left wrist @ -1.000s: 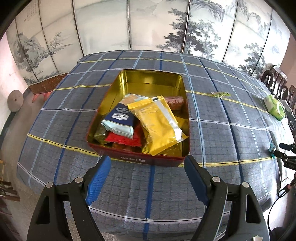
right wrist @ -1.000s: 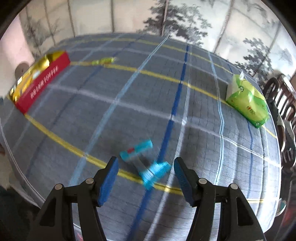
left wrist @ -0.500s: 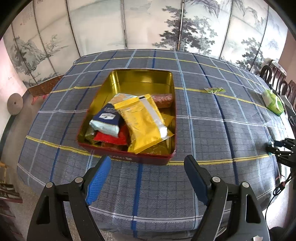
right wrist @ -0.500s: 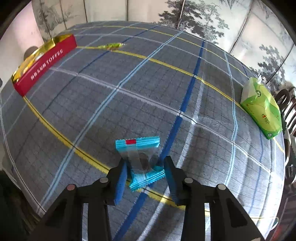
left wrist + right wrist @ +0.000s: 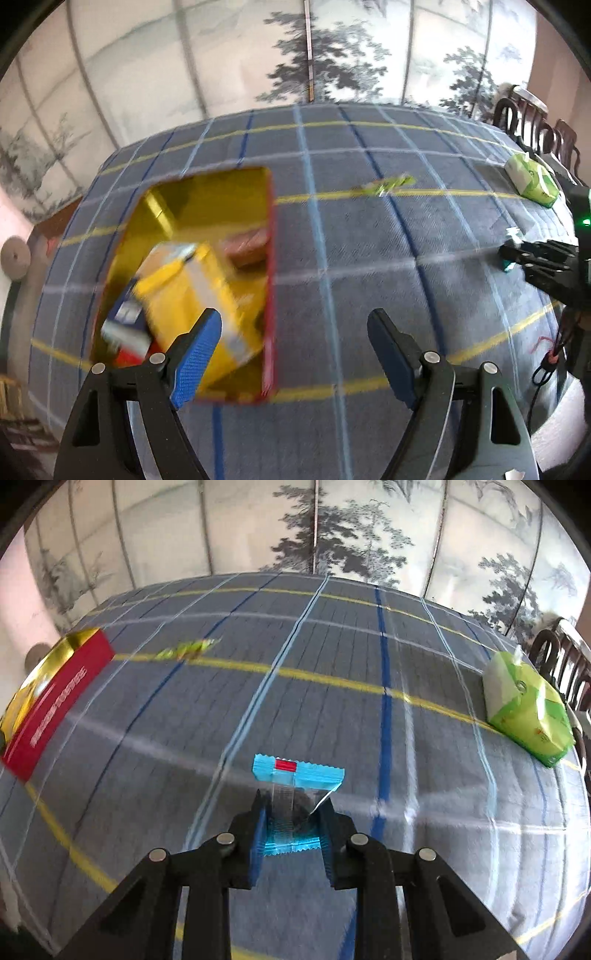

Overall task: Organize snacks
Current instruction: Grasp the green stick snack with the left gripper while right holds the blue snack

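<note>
1. At the far left sits the red tin, its gold inside showing. It already holds several snacks: a large yellow packet on top, a blue-and-white packet and a red one beneath it, and a brownish wrapped piece toward the back (the picture is smeared here, so finer detail cannot be told).
2. The left gripper hangs over the tin's near right corner with its jaws spread wide and nothing between them. Its left pad overlaps the yellow packet in the picture, but whether it touches cannot be told.
3. Further right, on the checked tablecloth, a small green wrapper lies alone, well apart from the tin and not yet gathered.
4. Right of that, the right gripper has its jaws pressed onto a blue wrapped snack. The pads pinch its lower half while its crimped top, marked with a small red patch, sticks out ahead of the fingertips.
5. At the far right a green tissue pack rests near the table's edge, by dark chairs (probably not a snack, so likely to stay put).
6. Judged from this, the job looks well advanced: most snacks are in the tin, one is gripped and has yet to be carried across, and the green wrapper remains on the cloth.
</note>
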`<action>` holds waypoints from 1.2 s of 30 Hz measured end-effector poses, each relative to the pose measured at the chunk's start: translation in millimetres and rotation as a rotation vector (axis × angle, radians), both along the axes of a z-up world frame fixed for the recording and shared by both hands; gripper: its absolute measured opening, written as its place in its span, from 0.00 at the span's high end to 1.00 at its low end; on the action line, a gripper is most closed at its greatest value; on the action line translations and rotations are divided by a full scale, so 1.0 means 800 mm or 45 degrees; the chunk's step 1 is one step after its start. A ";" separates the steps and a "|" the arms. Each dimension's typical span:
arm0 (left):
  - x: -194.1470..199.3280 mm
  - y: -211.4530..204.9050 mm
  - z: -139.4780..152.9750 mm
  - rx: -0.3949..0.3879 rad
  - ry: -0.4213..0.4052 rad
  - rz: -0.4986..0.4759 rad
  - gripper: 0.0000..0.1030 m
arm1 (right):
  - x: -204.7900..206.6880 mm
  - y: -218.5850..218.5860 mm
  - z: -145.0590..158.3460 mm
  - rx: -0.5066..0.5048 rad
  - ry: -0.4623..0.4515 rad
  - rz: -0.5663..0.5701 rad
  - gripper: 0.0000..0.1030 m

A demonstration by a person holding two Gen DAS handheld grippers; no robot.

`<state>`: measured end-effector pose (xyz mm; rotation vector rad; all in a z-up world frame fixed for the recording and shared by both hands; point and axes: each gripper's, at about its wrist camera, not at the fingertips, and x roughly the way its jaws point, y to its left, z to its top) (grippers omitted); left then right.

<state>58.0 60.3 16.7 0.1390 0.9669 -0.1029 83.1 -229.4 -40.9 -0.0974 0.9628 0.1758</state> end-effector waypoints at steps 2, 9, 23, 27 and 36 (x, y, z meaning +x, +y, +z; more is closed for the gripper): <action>0.019 -0.012 0.000 0.010 -0.019 -0.030 0.24 | 0.013 0.006 -0.003 -0.020 -0.022 -0.021 0.75; 0.084 -0.049 -0.001 0.074 -0.066 -0.147 0.24 | 0.055 0.012 -0.006 -0.034 -0.089 -0.068 0.75; 0.165 -0.100 -0.027 0.130 -0.006 -0.417 0.26 | 0.082 0.006 -0.010 -0.006 -0.113 -0.103 0.75; 0.176 -0.109 -0.035 0.074 0.027 -0.493 0.35 | 0.081 0.007 -0.011 0.000 -0.112 -0.103 0.75; 0.201 -0.139 -0.065 0.098 0.084 -0.591 0.47 | 0.080 0.006 -0.011 0.004 -0.111 -0.102 0.75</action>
